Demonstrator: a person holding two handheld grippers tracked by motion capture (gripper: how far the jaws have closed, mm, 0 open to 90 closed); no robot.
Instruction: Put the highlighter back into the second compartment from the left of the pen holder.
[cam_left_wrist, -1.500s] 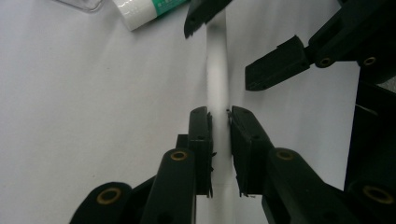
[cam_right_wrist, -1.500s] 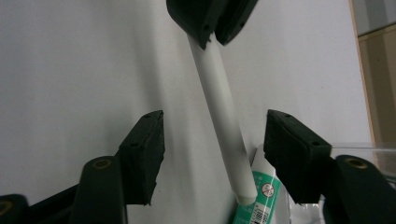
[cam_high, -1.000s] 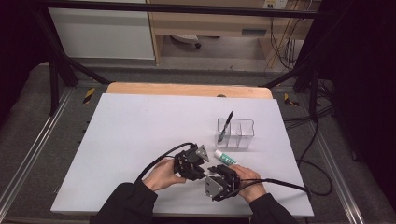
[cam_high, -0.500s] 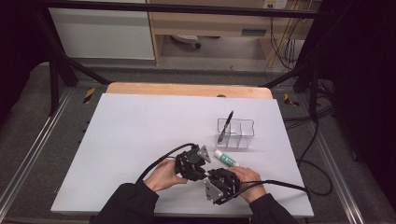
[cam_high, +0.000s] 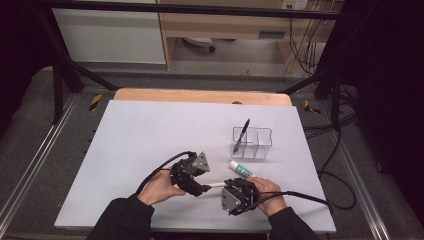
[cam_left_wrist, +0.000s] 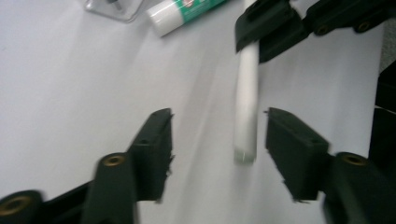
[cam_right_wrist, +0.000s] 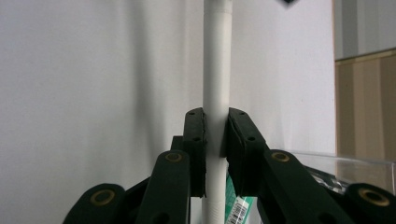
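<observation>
A thin white stick (cam_right_wrist: 218, 56) is clamped level above the table in my right gripper (cam_right_wrist: 215, 112), whose pads press on both of its sides. In the high view the right gripper (cam_high: 226, 188) sits near the table's front edge with the stick (cam_high: 216, 185) pointing left out of it. My left gripper (cam_left_wrist: 217, 116) has just been opening. Its jaws stand wide on either side of the stick's free end (cam_left_wrist: 246, 140) and do not touch it. From above, the left gripper (cam_high: 201, 189) sits just left of the right one.
A green-labelled glue stick (cam_high: 241, 170) lies on the white table (cam_high: 150, 135) just behind the right hand. Behind it stands a clear divided holder (cam_high: 256, 142) with a black pen (cam_high: 242, 134) leaning in its left cell. Cables trail from both grippers.
The left gripper's jaws have opened off the white stick, and that hand has drawn a little to the left. The right gripper has stayed in place, still clamped on the stick.
</observation>
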